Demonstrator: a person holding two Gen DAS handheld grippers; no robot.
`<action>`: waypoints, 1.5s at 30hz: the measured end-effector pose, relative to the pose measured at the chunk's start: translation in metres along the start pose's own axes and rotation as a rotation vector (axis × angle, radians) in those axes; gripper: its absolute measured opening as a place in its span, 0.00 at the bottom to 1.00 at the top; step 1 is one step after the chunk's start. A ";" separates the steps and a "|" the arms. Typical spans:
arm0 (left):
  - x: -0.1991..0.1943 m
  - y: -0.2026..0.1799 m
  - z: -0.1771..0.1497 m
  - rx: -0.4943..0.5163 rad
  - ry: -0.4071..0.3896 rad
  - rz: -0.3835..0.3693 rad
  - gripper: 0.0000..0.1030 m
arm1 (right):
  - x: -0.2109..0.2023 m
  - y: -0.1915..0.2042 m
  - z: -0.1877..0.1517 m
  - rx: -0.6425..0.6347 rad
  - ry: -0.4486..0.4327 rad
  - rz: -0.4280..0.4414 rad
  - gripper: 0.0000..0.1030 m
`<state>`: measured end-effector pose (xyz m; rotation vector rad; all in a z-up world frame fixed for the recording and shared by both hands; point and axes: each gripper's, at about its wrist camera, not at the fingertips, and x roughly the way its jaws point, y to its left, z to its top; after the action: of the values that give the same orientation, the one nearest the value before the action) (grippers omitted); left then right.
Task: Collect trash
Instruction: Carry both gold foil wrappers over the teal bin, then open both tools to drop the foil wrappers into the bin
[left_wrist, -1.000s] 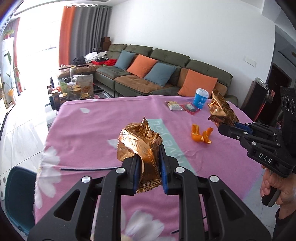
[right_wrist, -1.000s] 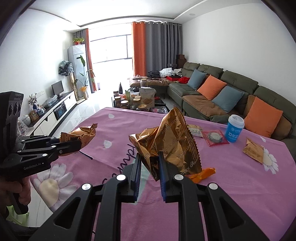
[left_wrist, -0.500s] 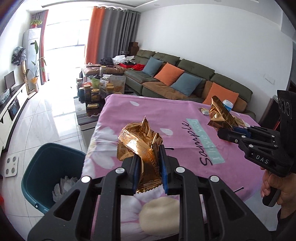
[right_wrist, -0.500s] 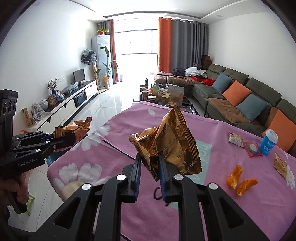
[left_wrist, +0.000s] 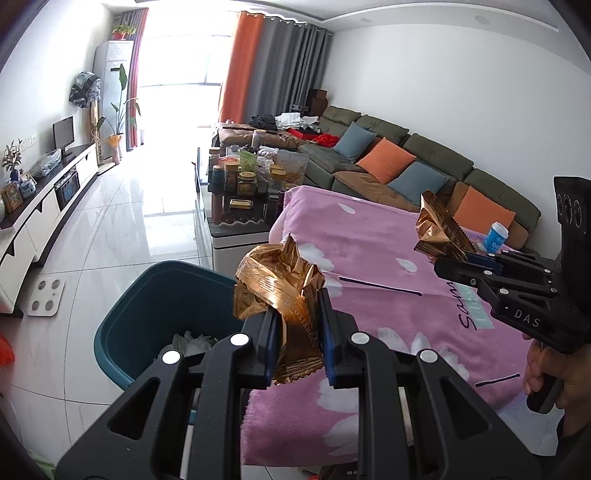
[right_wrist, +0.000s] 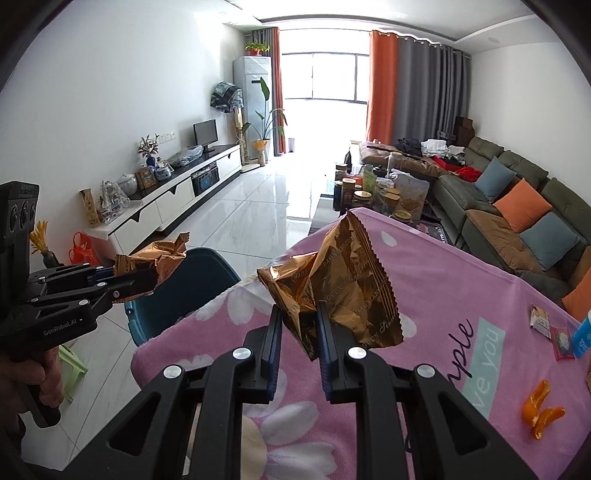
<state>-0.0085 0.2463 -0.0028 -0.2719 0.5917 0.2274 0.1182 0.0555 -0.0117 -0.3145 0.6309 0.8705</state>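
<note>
I have the left gripper (left_wrist: 297, 332) clamped narrow on a crumpled gold snack wrapper (left_wrist: 280, 291), and the right gripper (right_wrist: 299, 332) pinched just as narrow on a second, flatter gold wrapper (right_wrist: 343, 291) whose serrated edge stands up toward twelve o'clock. Both pieces of trash are off the worktop (left_wrist: 369, 254), which wears a pink floral cloth, and are carried in the air.

The relation that matters now is wrapper to bin. In the left wrist view the teal trash bin (left_wrist: 147, 295) stands on the floor at about nine o'clock from my left gripper, just beside the worktop's corner, and the wrapper's crumpled top overlaps the bin's near rim in the picture. So the left hand is the nearer one, nearly above the mouth. In the right wrist view the same bin sits at about ten o'clock from my right gripper, beyond the worktop edge, with the left gripper between it and me. I judge the left wrapper should drop first, then the right needs a further swing across.

The bin already holds some pale crumpled material, perhaps tissue or plastic (left_wrist: 192, 341); I cannot tell which, and much of the inside is hidden.

More trash waits on the worktop: orange peel (right_wrist: 541, 410) at four o'clock in the right view, small packets (right_wrist: 541, 319) near three o'clock, and a blue cup (left_wrist: 496, 236) at the far edge.
</note>
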 end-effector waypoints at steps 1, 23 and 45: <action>-0.003 0.006 -0.002 -0.008 -0.001 0.008 0.19 | 0.003 0.004 0.002 -0.006 0.003 0.008 0.16; -0.037 0.087 -0.020 -0.142 0.008 0.181 0.19 | 0.053 0.064 0.046 -0.119 0.046 0.208 0.16; 0.067 0.135 -0.028 -0.244 0.136 0.203 0.22 | 0.163 0.121 0.051 -0.139 0.292 0.354 0.18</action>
<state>-0.0077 0.3730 -0.0889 -0.4668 0.7284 0.4817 0.1206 0.2548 -0.0754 -0.4690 0.9169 1.2237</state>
